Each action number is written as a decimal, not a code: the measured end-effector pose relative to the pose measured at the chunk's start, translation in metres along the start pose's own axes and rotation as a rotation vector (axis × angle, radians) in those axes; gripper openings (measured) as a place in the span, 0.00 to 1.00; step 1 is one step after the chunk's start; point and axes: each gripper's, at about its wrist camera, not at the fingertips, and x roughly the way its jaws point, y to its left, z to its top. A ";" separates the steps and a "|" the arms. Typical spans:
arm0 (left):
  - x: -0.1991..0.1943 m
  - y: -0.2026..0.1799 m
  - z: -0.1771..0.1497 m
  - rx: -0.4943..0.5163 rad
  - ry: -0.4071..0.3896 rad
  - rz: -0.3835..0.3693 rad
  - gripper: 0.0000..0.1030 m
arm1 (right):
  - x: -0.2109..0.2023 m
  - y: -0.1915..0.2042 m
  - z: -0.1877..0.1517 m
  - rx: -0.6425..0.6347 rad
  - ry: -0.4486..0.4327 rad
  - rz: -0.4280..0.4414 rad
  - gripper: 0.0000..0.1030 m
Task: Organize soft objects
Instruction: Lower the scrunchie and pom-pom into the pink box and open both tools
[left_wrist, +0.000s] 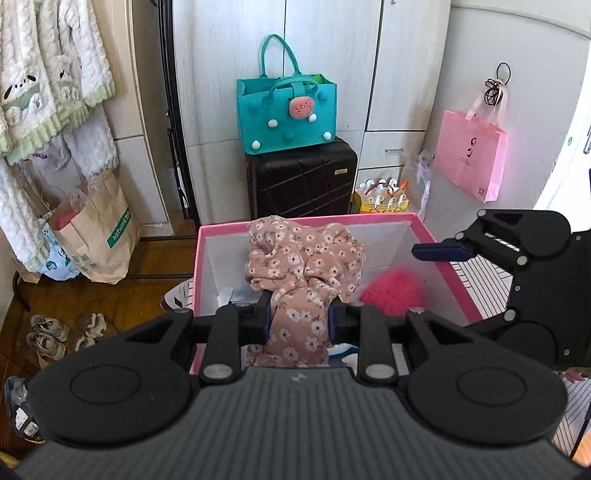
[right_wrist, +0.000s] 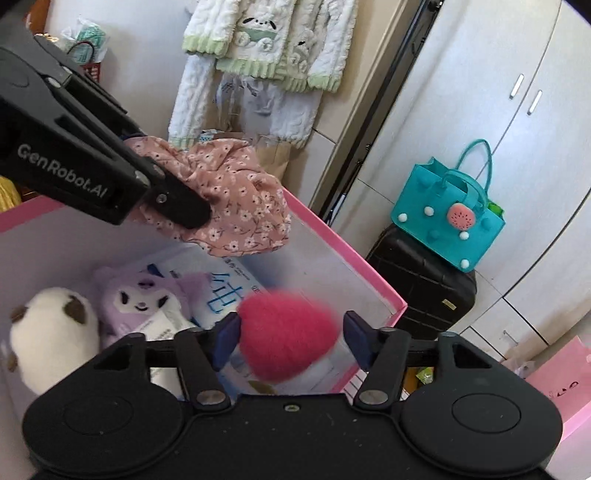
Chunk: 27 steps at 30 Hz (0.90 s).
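Observation:
My left gripper (left_wrist: 300, 319) is shut on a pink floral cloth (left_wrist: 303, 266) and holds it bunched above the pink-rimmed box (left_wrist: 310, 218). In the right wrist view the cloth (right_wrist: 236, 199) hangs over the box's far rim (right_wrist: 351, 258). My right gripper (right_wrist: 290, 341) is open over the box. A fluffy red plush (right_wrist: 288, 339) is blurred between its fingers, not pinched; it also shows in the left wrist view (left_wrist: 393, 293). A white plush (right_wrist: 51, 332) and a purple plush (right_wrist: 136, 302) lie in the box.
A black suitcase (left_wrist: 303, 181) with a teal felt bag (left_wrist: 286, 112) on top stands behind the box against white wardrobes. A paper bag (left_wrist: 99, 229) and shoes (left_wrist: 48, 332) sit on the floor to the left. A pink bag (left_wrist: 471, 158) hangs to the right.

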 end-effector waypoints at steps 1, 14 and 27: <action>0.002 0.001 -0.001 -0.001 0.003 -0.001 0.25 | -0.001 -0.003 0.000 0.015 -0.004 0.002 0.66; 0.042 -0.010 0.006 -0.016 0.109 0.001 0.37 | -0.049 -0.015 -0.026 0.172 -0.137 0.055 0.68; -0.007 -0.027 -0.007 0.010 0.056 0.103 0.91 | -0.083 -0.009 -0.055 0.310 -0.173 0.187 0.70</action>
